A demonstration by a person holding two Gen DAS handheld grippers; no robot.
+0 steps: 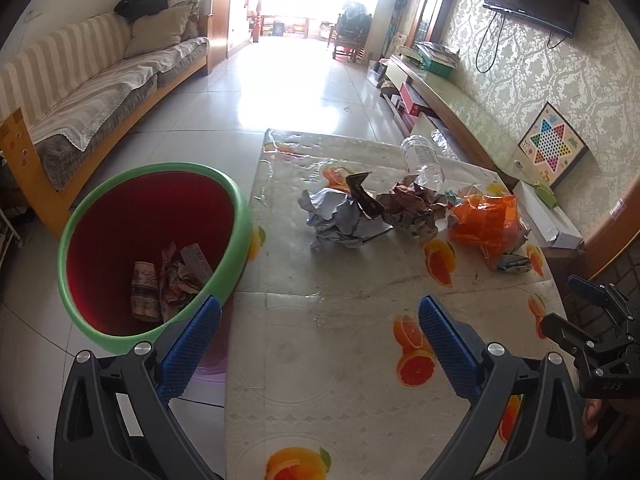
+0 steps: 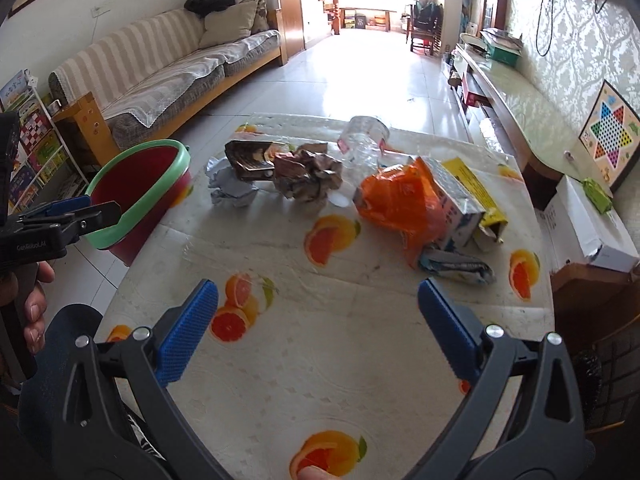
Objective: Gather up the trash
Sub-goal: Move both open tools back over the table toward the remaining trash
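Observation:
A red bin with a green rim point(image 1: 136, 248) point(image 2: 140, 184) stands on the floor at the table's left edge, with crumpled paper inside. On the table lie a grey-white paper ball point(image 1: 344, 220) point(image 2: 232, 192), a brown crumpled wad point(image 1: 416, 208) point(image 2: 308, 176), a clear plastic bottle point(image 1: 424, 160) point(image 2: 364, 140), an orange plastic bag point(image 1: 484, 220) point(image 2: 396, 200) and a torn carton point(image 2: 460, 196). My left gripper point(image 1: 320, 320) is open and empty over the table's near left edge beside the bin. My right gripper point(image 2: 318, 304) is open and empty over the near table, short of the trash.
The table point(image 2: 320, 380) wears a cloth printed with oranges. A sofa point(image 1: 100, 80) lines the left wall. A low cabinet point(image 1: 460, 108) with a game board runs along the right wall. A white box point(image 2: 588, 224) sits at the right of the table.

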